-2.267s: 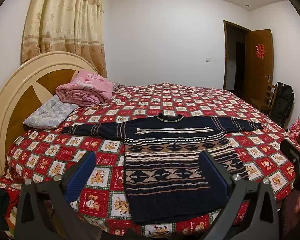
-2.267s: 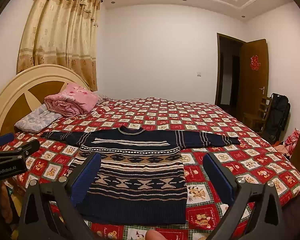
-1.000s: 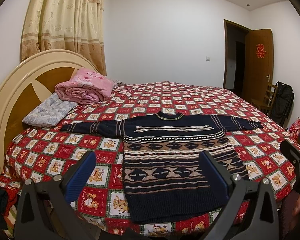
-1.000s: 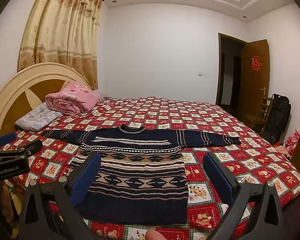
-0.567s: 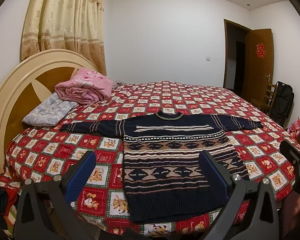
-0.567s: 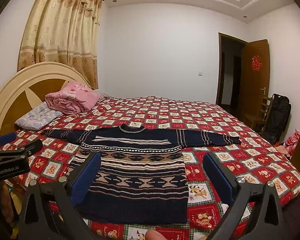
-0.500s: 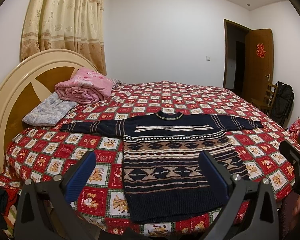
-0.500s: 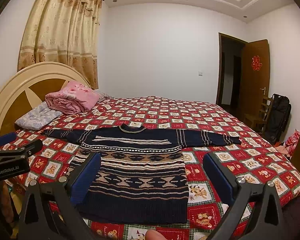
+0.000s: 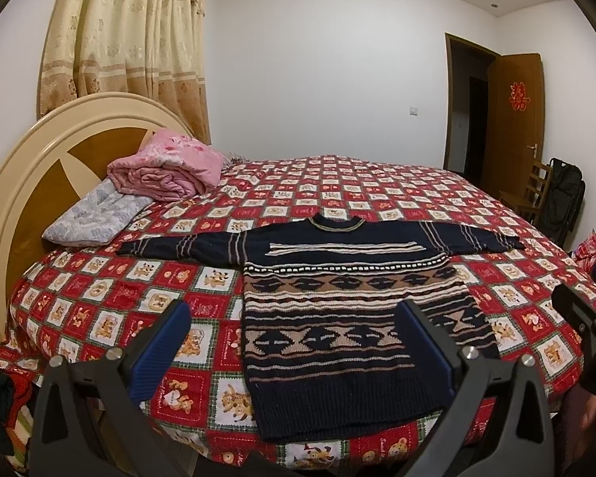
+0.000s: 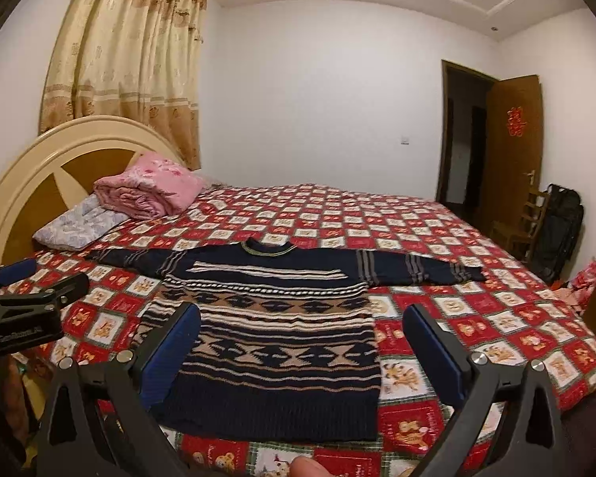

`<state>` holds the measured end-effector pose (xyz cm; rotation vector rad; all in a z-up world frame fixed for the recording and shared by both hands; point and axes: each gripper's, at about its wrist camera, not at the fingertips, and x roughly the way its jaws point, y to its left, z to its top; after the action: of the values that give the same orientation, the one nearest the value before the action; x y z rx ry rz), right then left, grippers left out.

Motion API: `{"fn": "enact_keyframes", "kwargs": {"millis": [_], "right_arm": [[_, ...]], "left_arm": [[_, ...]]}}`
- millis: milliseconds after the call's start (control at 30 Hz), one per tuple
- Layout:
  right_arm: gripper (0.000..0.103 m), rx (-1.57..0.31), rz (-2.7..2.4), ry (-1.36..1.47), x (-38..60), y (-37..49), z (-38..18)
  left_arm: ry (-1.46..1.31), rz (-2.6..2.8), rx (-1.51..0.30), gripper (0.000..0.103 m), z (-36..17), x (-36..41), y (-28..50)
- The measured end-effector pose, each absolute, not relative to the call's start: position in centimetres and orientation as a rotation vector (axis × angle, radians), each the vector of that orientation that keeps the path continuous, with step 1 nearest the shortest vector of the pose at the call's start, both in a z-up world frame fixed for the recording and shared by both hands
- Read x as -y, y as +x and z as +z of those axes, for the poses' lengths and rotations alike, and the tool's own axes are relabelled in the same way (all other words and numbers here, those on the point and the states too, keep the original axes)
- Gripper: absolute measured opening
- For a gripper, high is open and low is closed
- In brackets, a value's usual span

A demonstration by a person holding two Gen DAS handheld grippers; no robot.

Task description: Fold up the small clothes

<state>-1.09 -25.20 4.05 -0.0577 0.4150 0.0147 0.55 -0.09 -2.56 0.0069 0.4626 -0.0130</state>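
Observation:
A navy knit sweater (image 9: 349,298) with tan and cream pattern bands lies flat on the bed, both sleeves spread out, hem at the near edge. It also shows in the right wrist view (image 10: 274,326). My left gripper (image 9: 294,342) is open and empty, held in the air short of the hem. My right gripper (image 10: 300,348) is open and empty, also short of the hem. The left gripper's body shows at the left of the right wrist view (image 10: 24,314).
The bed has a red checked cover (image 9: 337,194) with bear prints. A folded pink quilt (image 9: 167,171) and a grey pillow (image 9: 95,218) lie by the round headboard (image 9: 31,175). A chair and black bag (image 9: 560,202) stand by the open door at right.
Both grippers have drifted very slightly; the sweater has not moved and both grippers stay open.

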Motion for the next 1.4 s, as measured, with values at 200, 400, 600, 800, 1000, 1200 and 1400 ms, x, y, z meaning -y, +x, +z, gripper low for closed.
{"fn": "enact_keyframes", "kwargs": {"millis": [200,400,600,800,1000,1200,1400], "right_arm": [[0.102,-0.441,0.065,-0.065,25.6,0.7,2.0],[0.102,-0.543,0.016,0.009,28.8,5.0,-1.3],[0.098,-0.627,-0.035,0.122,33.1,9.4,-3.8],[0.075,-0.701,-0.052,0.121,36.5,14.5,-4.6],[0.059,-0.716,-0.131,0.131,41.9,19.4,-3.8],[0.058,-0.704,-0.238,0.202,48.8,23.9,-3.1],[0.043,-0.738,-0.315,0.32,56.0,28.0,-4.3]], "left_arm": [[0.023,-0.013,-0.497,0.103,-3.9,0.4,2.4],[0.072,-0.014,-0.559,0.103,-6.8,0.9,6.7],[0.116,-0.026,-0.655,0.103,-9.5,2.0,11.2],[0.133,-0.045,-0.686,0.103,-10.0,2.8,14.7],[0.157,-0.049,-0.667,0.103,-9.5,3.1,18.8],[0.175,-0.052,-0.683,0.103,-10.1,3.8,22.8],[0.208,-0.021,-0.709,0.103,-11.2,4.5,26.5]]}}
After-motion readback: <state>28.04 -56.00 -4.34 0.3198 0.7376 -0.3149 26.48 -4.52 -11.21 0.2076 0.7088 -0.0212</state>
